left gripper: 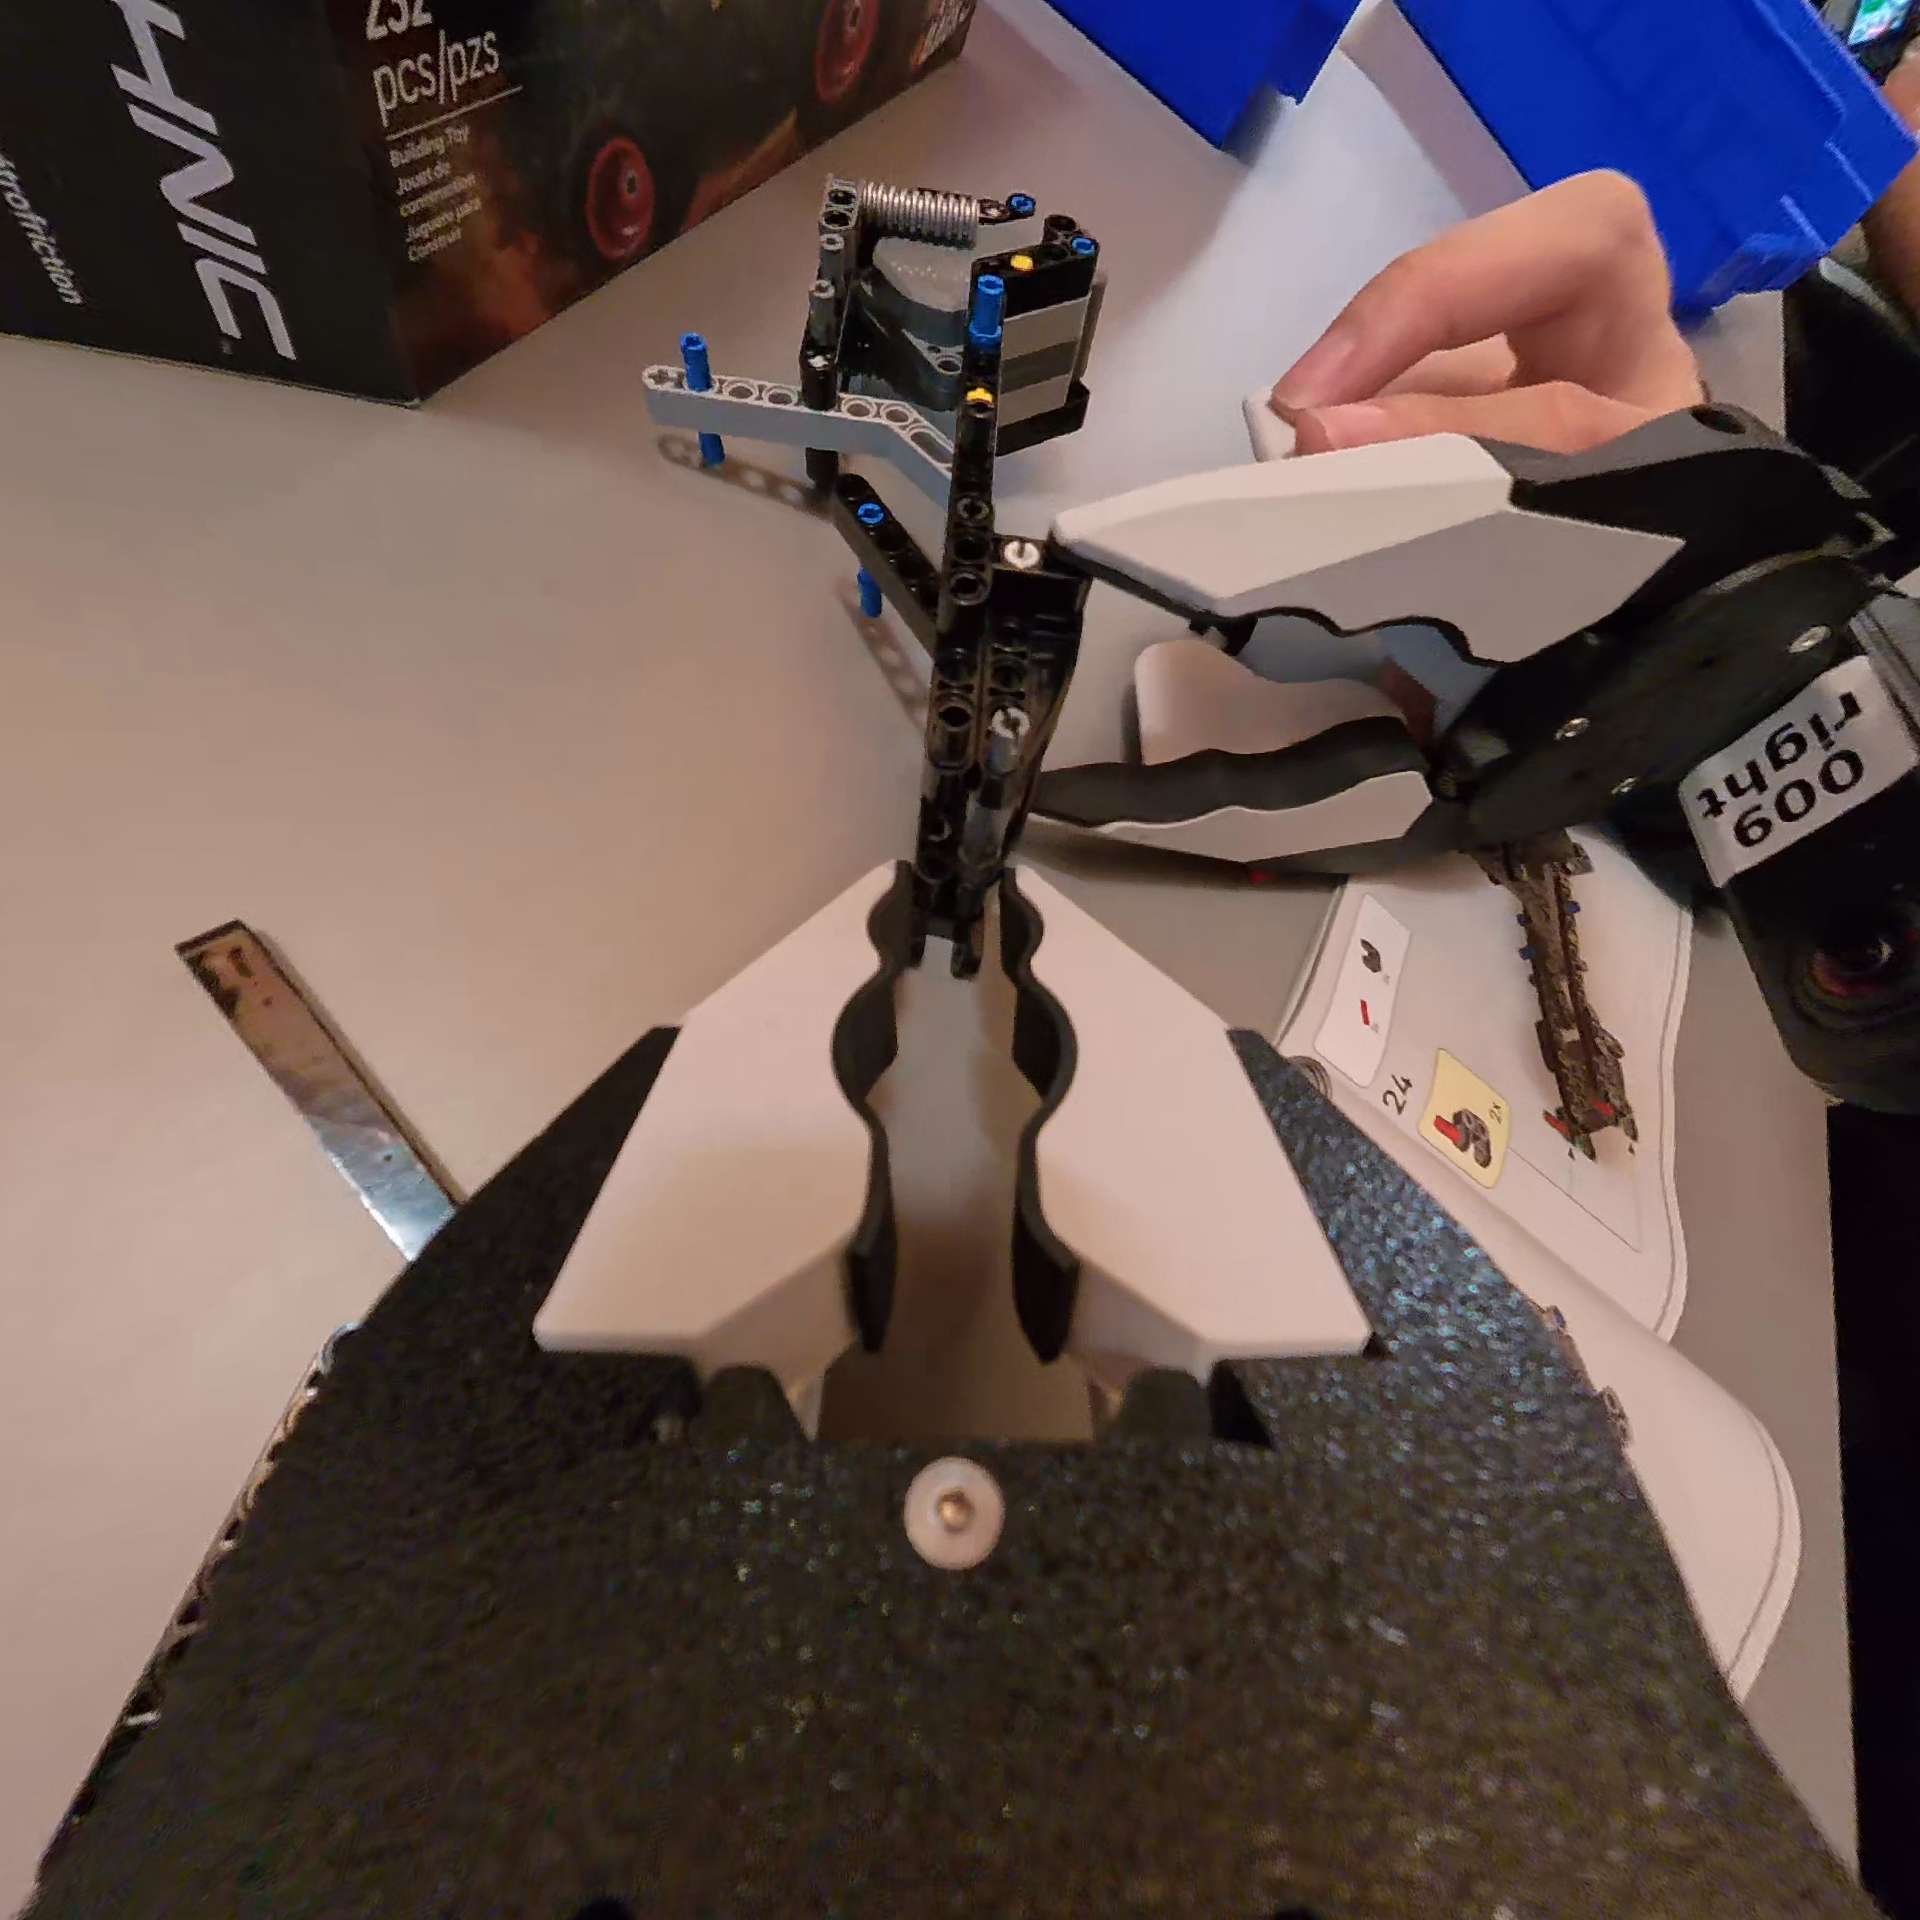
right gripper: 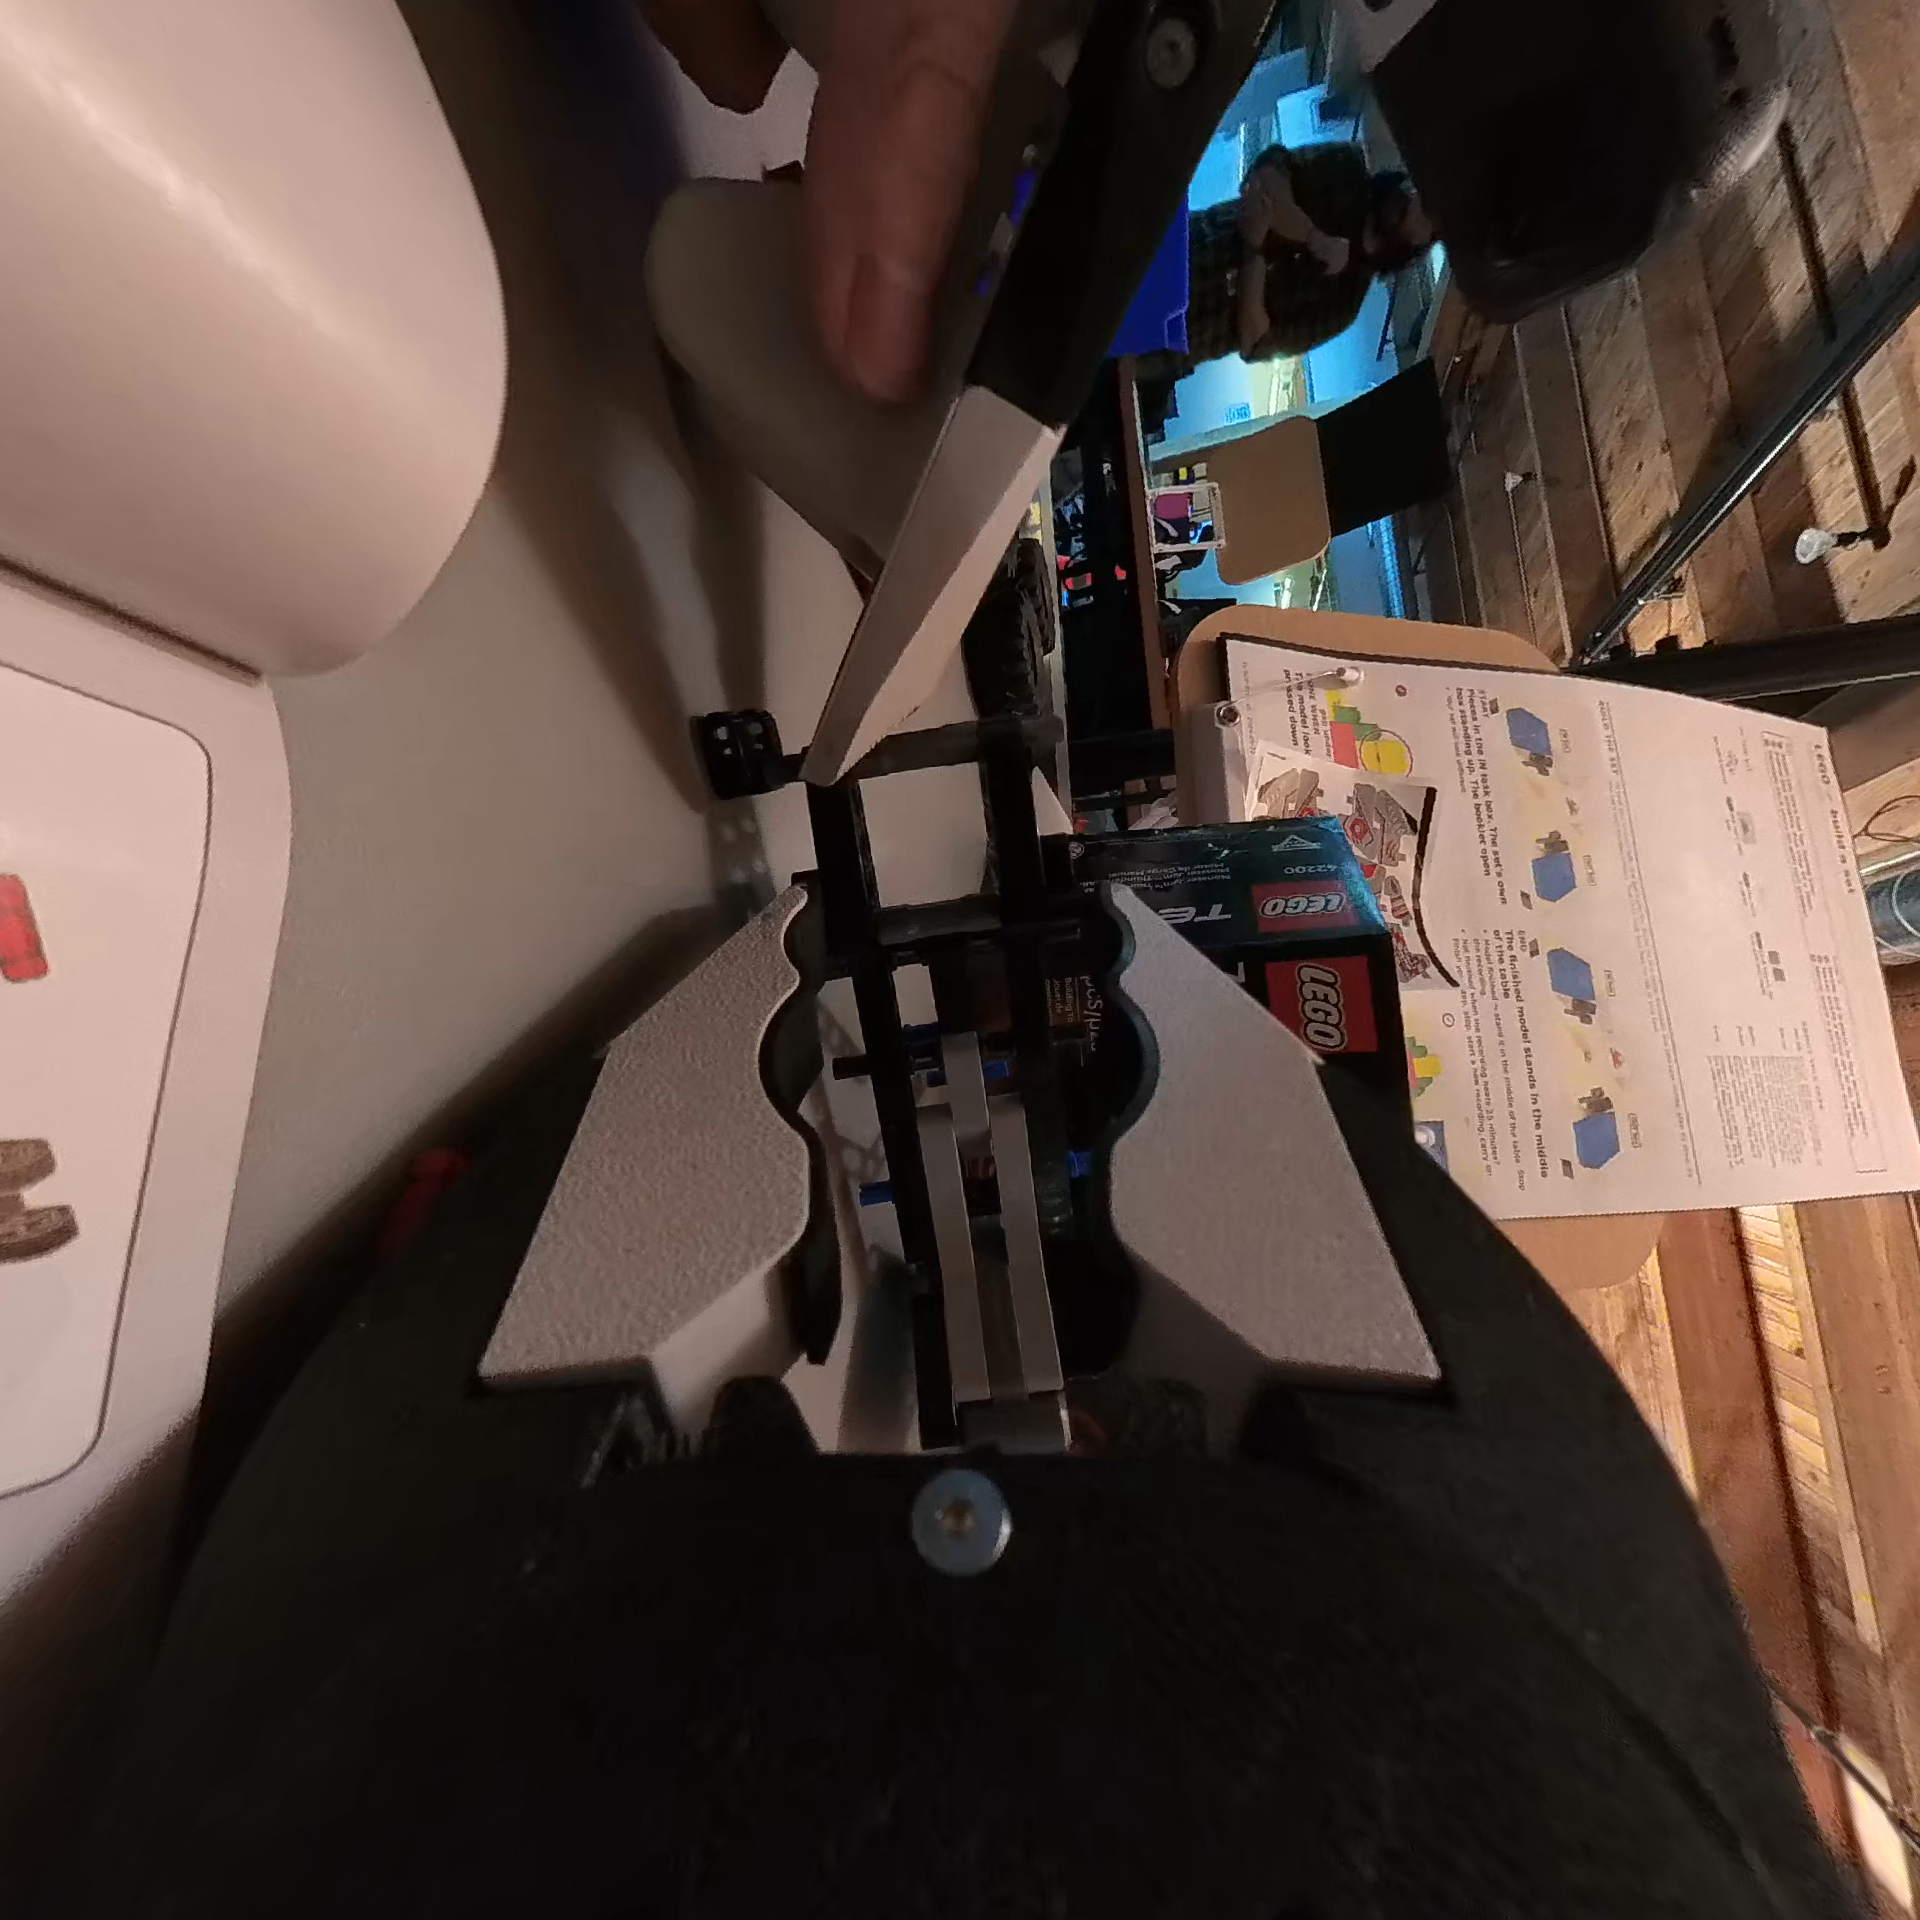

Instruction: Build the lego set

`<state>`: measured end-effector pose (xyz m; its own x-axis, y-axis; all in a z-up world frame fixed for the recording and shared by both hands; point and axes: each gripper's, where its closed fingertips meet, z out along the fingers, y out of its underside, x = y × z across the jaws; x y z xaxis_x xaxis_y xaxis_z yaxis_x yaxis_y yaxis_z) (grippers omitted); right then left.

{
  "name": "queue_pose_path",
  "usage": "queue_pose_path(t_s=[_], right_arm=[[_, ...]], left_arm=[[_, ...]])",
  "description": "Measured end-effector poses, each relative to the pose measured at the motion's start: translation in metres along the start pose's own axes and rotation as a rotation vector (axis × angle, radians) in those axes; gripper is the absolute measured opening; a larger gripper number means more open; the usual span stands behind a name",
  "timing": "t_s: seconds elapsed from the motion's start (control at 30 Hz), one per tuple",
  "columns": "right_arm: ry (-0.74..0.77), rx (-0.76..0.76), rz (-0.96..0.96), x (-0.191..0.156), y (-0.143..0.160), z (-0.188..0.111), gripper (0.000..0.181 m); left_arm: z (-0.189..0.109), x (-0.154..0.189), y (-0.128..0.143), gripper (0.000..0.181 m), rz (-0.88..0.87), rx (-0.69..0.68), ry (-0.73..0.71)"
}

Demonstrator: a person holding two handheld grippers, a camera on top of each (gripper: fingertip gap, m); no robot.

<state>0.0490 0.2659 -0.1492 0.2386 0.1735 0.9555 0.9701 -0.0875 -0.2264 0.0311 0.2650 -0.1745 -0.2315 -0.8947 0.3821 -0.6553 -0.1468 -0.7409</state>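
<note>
A partly built chassis, spring and blue pins fitted but no wheels, is being pinched by the left gripper above the desk middle, while the right gripper fingers are being spread around its frame.

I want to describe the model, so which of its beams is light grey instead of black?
The long grey beam jutting left from the model, with a blue pin standing through it; the other beams are black.
</note>
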Motion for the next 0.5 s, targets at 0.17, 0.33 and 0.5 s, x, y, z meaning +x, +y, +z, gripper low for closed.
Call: queue_pose_path(t_s=[0.17, 0.33, 0.5], right_arm=[[-0.006, 0.032, -0.013, 0.002, -0.004, -0.004, 0.056], [-0.093, 0.114, 0.154, -0.001, -0.012, -0.014, 0.055], [-0.275, 0.118, 0.302, 0.000, -0.007, -0.017, 0.052]], left_arm=[[0.001, 0.001, 0.001, 0.014, 0.166, -0.024, -0.071], [0.002, 0.001, 0.003, 0.014, 0.396, -0.078, -0.183], [0.002, 0.001, 0.003, 0.013, 0.410, -0.069, -0.168]])
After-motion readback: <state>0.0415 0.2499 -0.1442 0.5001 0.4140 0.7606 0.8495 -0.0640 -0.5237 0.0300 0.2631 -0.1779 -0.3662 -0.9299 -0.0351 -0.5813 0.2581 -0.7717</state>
